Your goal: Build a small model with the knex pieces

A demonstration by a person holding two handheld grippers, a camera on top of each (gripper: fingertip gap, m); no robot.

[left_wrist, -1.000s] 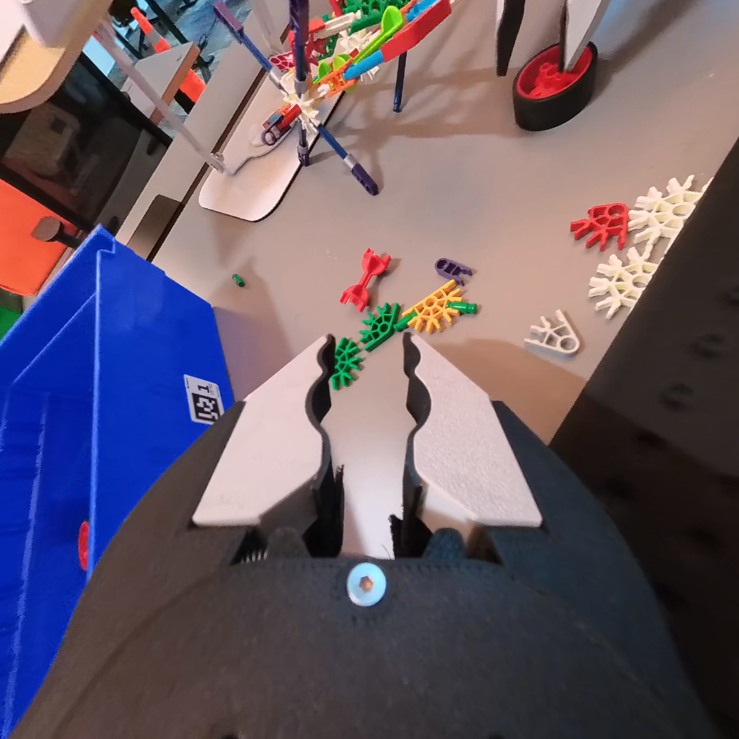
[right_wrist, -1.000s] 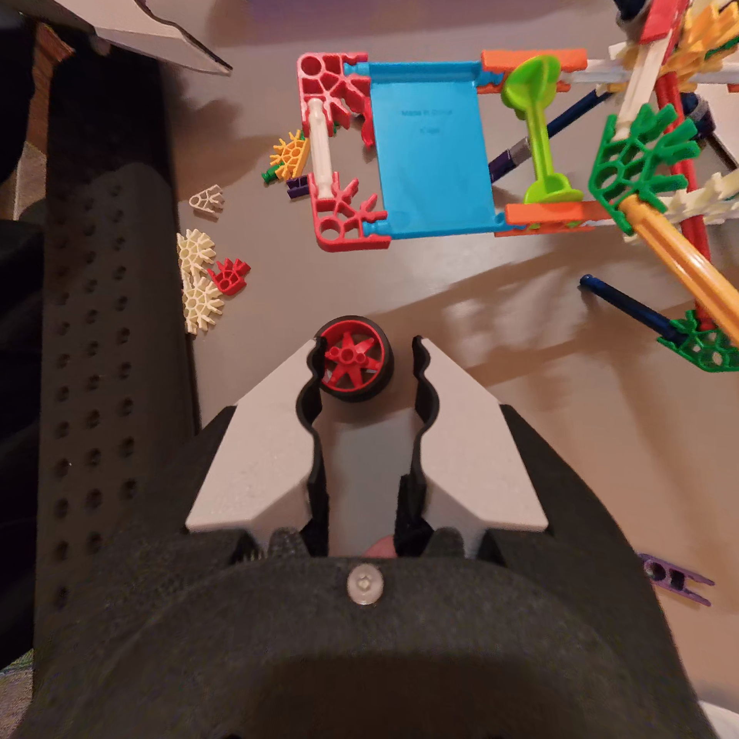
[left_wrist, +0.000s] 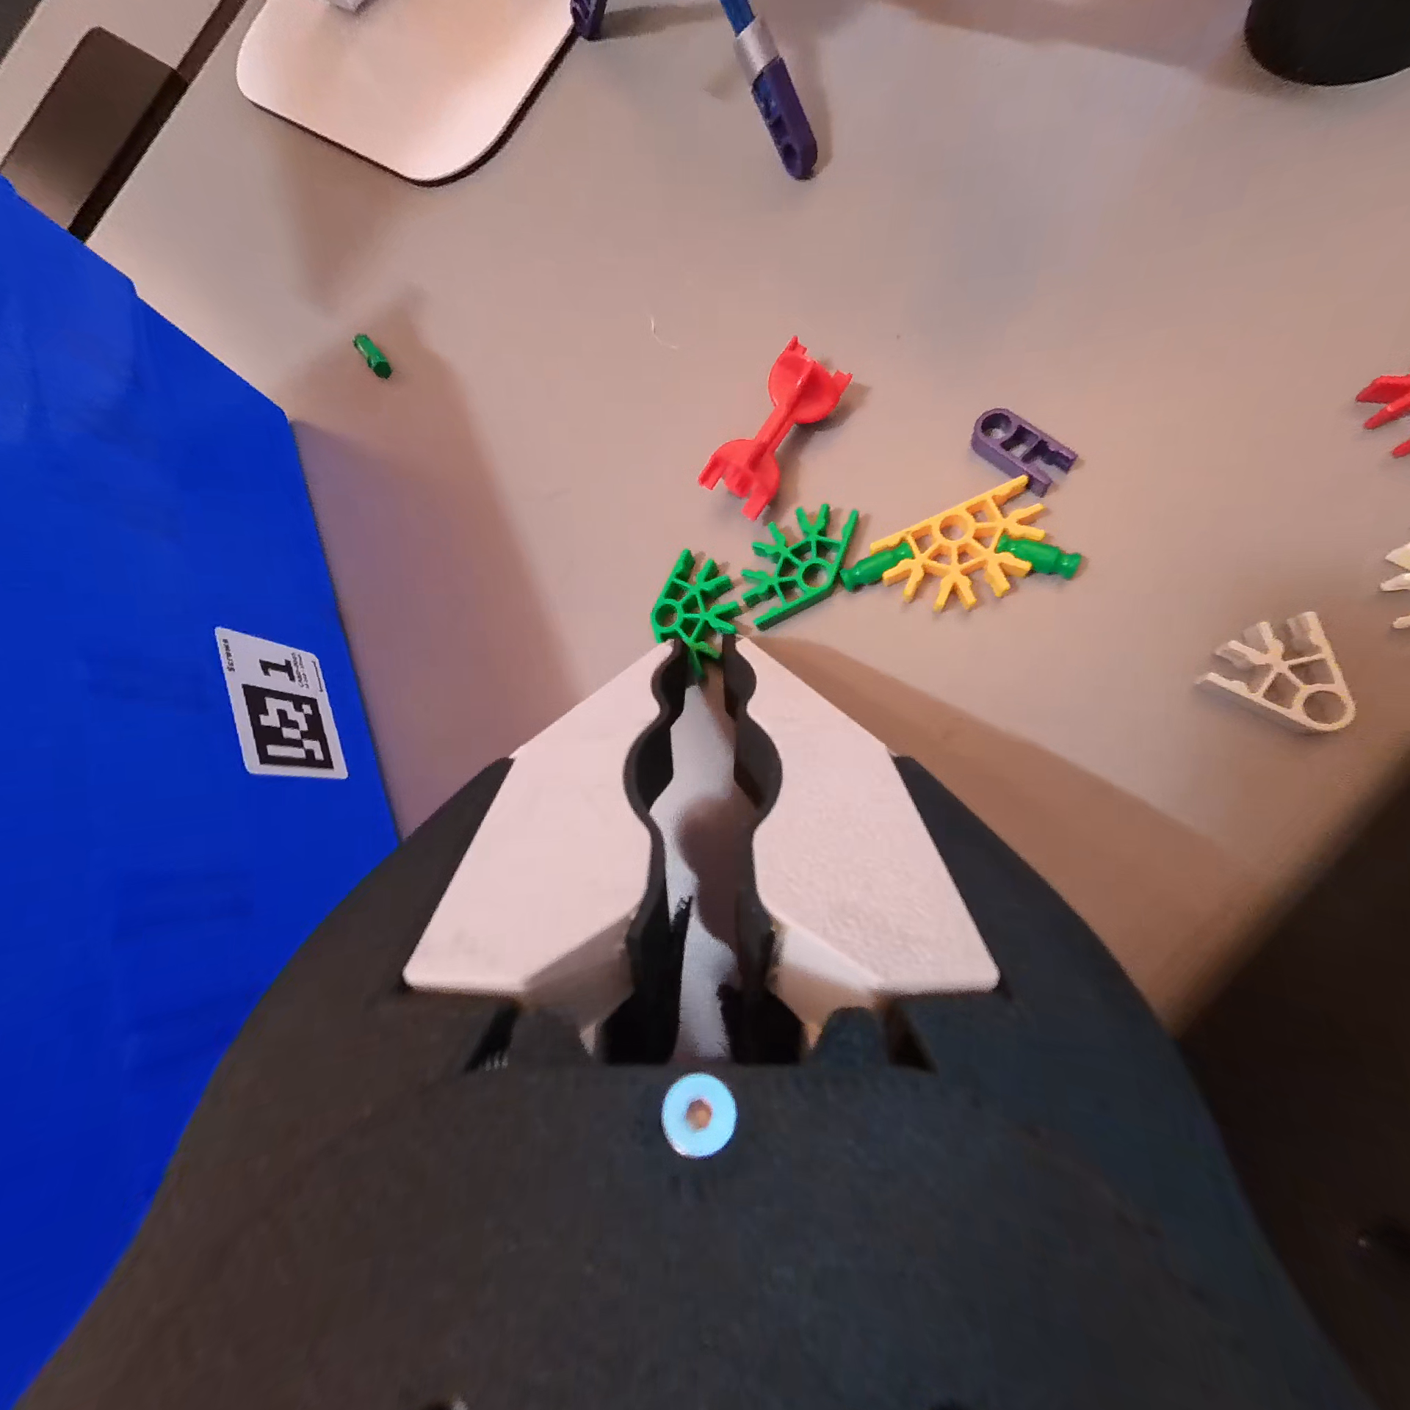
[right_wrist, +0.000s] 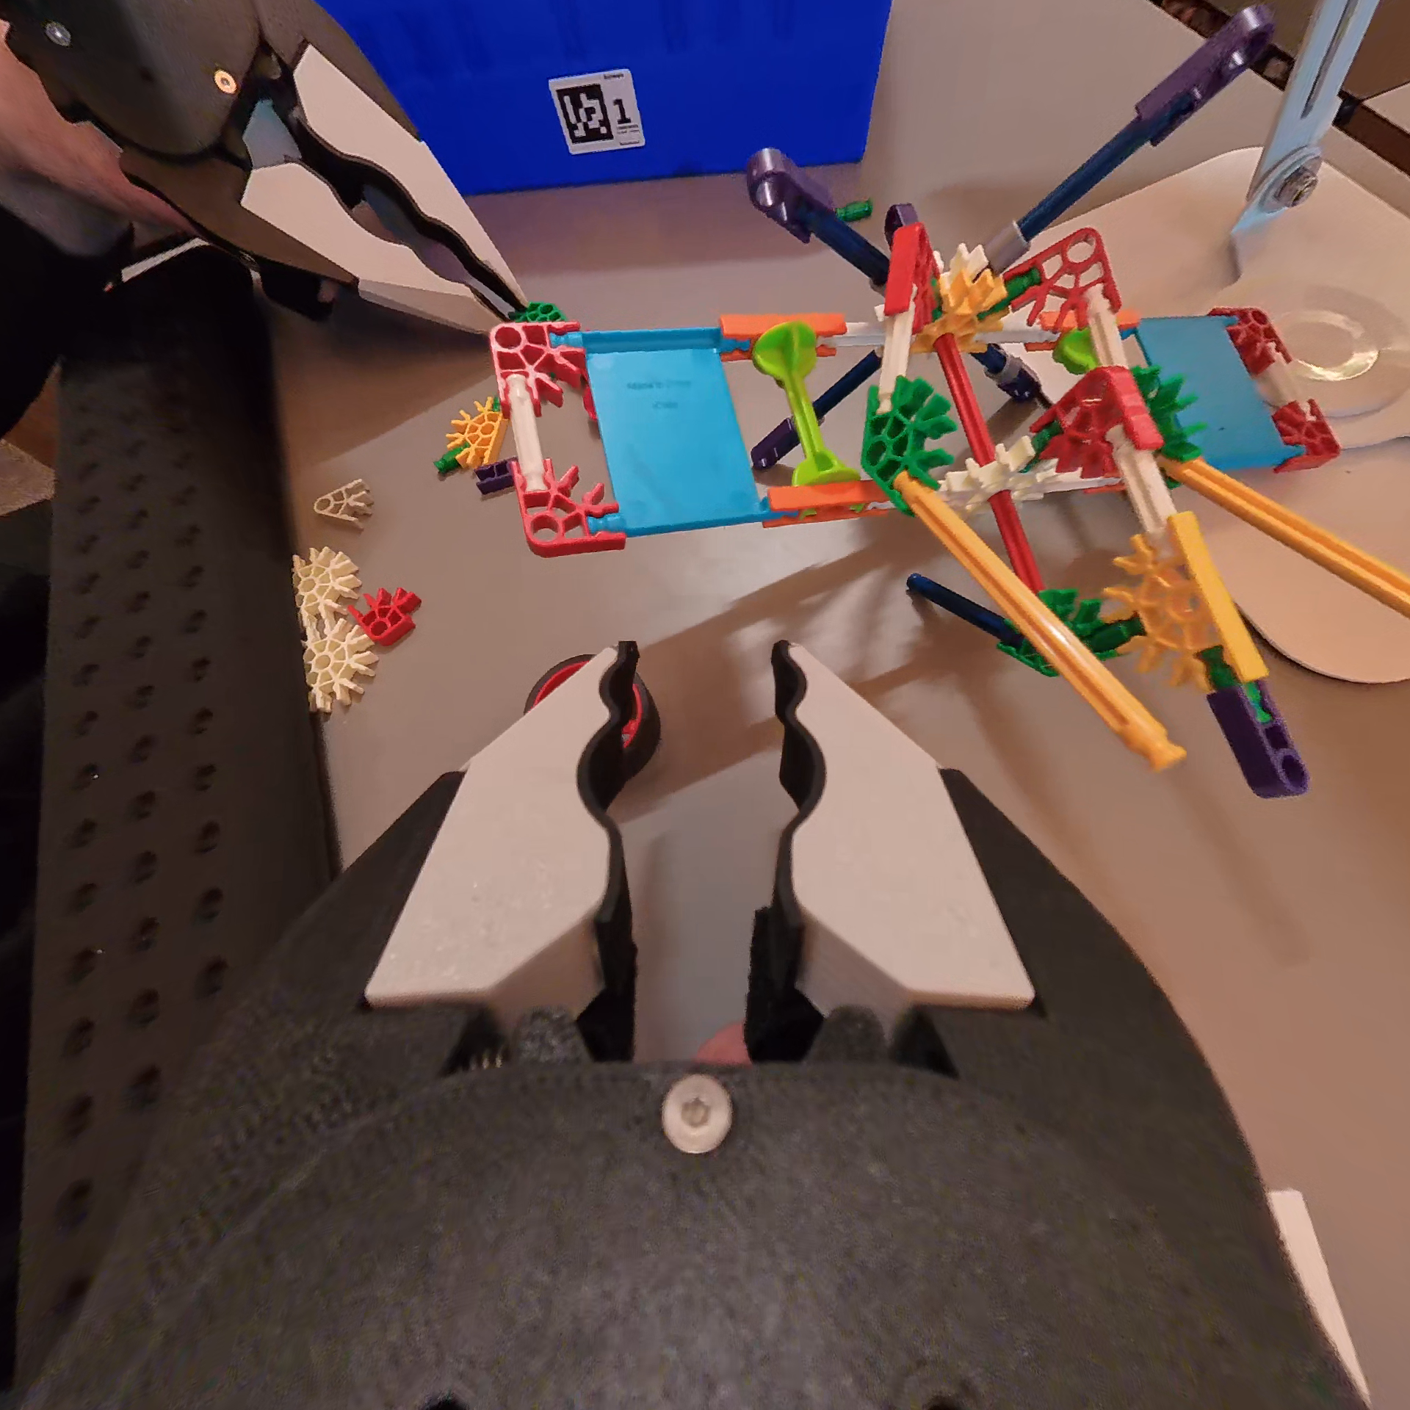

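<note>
Left tongs (left_wrist: pixel 698 648) clamp green connector (left_wrist: pixel 690 614); right tongs (right_wrist: pixel 702 656) apart, half hiding wheel (right_wrist: pixel 639 713)

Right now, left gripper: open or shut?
Shut. The left gripper has its tips pinched on the green connector; the fingers nearly meet.

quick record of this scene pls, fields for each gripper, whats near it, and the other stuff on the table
left gripper: shut on green connector at its fingertips
beside it: second green connector, yellow connector, red spool piece, purple clip
right gripper: open, empty
nearest: red wheel with black tyre, partly behind its left finger
ahead: multicoloured rod-and-connector model
also: blue bin, white connectors, grey table
</note>
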